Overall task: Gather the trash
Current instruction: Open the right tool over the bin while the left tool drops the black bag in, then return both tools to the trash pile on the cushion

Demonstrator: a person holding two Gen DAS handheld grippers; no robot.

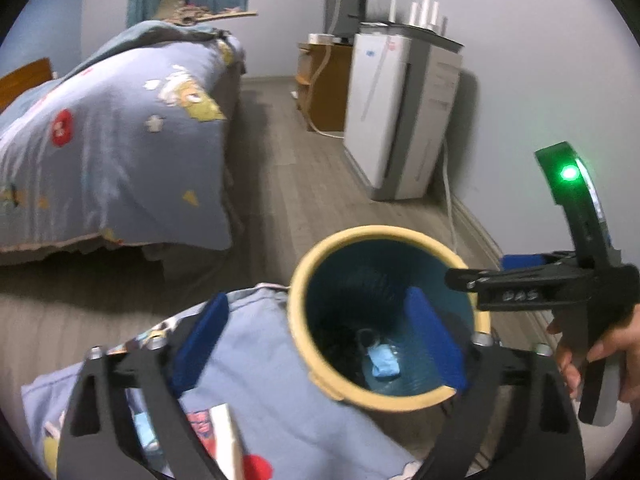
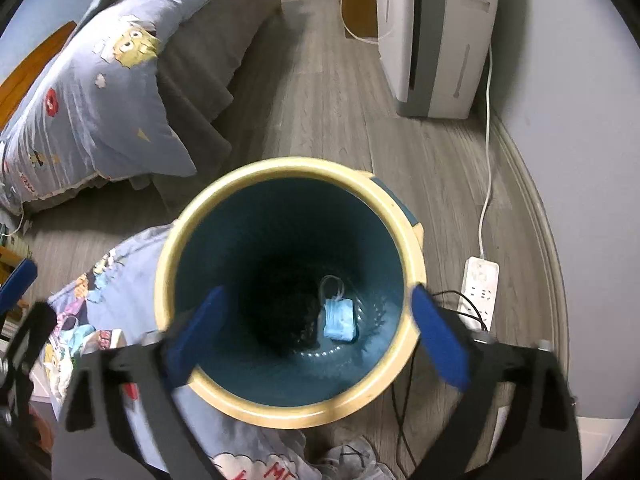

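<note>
A teal waste bin point(image 2: 288, 292) with a cream rim is seen from above on a grey wood-plank floor point(image 2: 340, 120), between a bed and the wall. At its bottom a crumpled light-blue face mask point(image 2: 339, 318) with white ear loops is shown lying beside a dark mass that cannot be made out. The right claw point(image 2: 316, 340) is held spread wide over the bin's mouth, its blue pads point(image 2: 440, 344) set apart near opposite sides of the rim, and nothing is gripped between them. The left claw point(image 1: 320, 344) is likewise seen wide open and empty, one pad over the bin's opening and the other over a patterned blue quilt point(image 1: 260, 380) bunched against the bin's side. In the left wrist view the right-hand tool, lit by a green indicator, is shown held by a hand point(image 1: 600, 356) just beyond the bin. A bed point(image 2: 100, 92) covered in cartoon-print bedding is seen to the left, a white appliance point(image 2: 436, 36) stands against the wall, and a white power strip point(image 2: 480, 284) lies on the floor near the skirting board
</note>
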